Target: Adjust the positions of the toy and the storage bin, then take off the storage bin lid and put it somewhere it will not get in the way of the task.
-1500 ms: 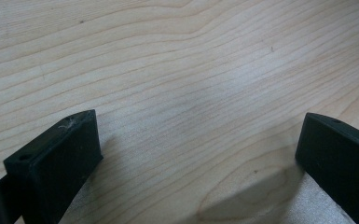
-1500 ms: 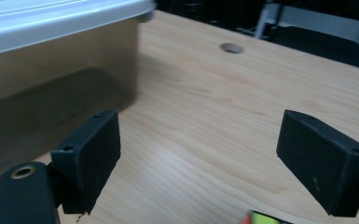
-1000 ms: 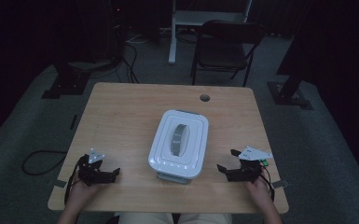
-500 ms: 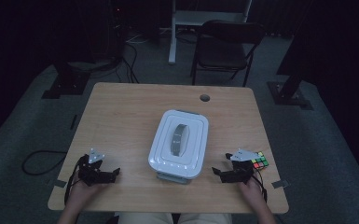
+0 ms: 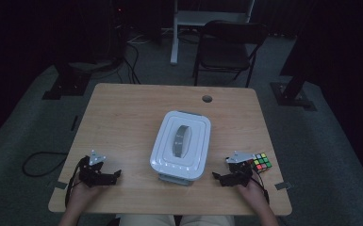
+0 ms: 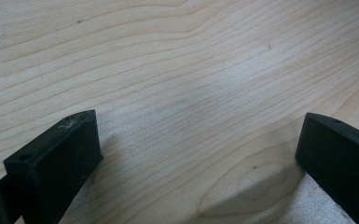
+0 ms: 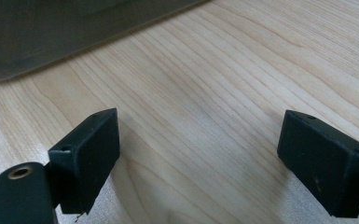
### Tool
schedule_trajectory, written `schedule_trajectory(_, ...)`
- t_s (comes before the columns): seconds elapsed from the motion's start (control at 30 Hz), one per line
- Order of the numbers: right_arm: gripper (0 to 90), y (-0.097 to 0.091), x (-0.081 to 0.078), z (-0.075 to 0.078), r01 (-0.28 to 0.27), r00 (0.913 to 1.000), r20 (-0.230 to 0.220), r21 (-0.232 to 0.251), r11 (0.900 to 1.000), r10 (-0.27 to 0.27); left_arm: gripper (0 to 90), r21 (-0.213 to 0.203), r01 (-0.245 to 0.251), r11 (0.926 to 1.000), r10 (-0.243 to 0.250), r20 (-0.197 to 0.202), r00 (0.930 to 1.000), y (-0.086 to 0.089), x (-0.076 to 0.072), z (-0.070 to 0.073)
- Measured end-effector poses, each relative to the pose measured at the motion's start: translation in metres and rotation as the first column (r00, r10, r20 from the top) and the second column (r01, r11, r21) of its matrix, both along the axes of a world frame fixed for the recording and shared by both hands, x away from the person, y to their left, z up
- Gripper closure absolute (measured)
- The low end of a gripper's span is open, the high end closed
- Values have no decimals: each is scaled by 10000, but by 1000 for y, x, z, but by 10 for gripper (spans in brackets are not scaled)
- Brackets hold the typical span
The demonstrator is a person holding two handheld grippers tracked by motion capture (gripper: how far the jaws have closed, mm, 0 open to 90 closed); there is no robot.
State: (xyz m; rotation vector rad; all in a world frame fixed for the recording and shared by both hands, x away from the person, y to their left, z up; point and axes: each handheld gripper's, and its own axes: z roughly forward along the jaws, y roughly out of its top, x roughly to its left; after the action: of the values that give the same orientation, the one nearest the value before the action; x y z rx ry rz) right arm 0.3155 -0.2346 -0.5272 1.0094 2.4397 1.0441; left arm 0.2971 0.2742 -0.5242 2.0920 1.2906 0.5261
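Jaws: we see both pairs spread wide with nothing between them, just bare wood.
High view, left gripper (image 5: 115, 174): we find it near the bench's (image 5: 122, 122) front left corner, resting on the wood, pointing toward the box.
High view, right gripper (image 5: 218, 178): we find it near the front right, pointing toward the box, apart from it.
High view, box (image 5: 181, 146): white, lidded, with a grey handle on top, at mid-bench between the two grippers.
High view, puzzle cube (image 5: 261, 162): colourful, just beside the right gripper, on its outer side.
Left gripper view: we see wood grain under open jaws.
Right gripper view: we see the box wall (image 7: 65, 32) ahead, clear of the open jaws.
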Motion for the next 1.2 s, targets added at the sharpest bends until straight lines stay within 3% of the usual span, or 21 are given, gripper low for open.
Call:
schedule_trajectory(0.9, 124, 1, 0, 0, 77, 10000, -17, 13, 10000, -77, 16, 7, 59, 10000, -59, 44, 10000, 2, -1, 0)
schedule_trajectory(1.1, 124, 1, 0, 0, 78, 10000, -18, 15, 10000, -78, 46, 37, -363, 9993, 363, -63, 9993, 5, -1, 2)
schedule_trajectory(1.2, 124, 1, 0, 0, 78, 10000, -18, 16, 10000, -78, 47, 129, -319, 9994, 322, -211, 9993, 3, -2, 4)
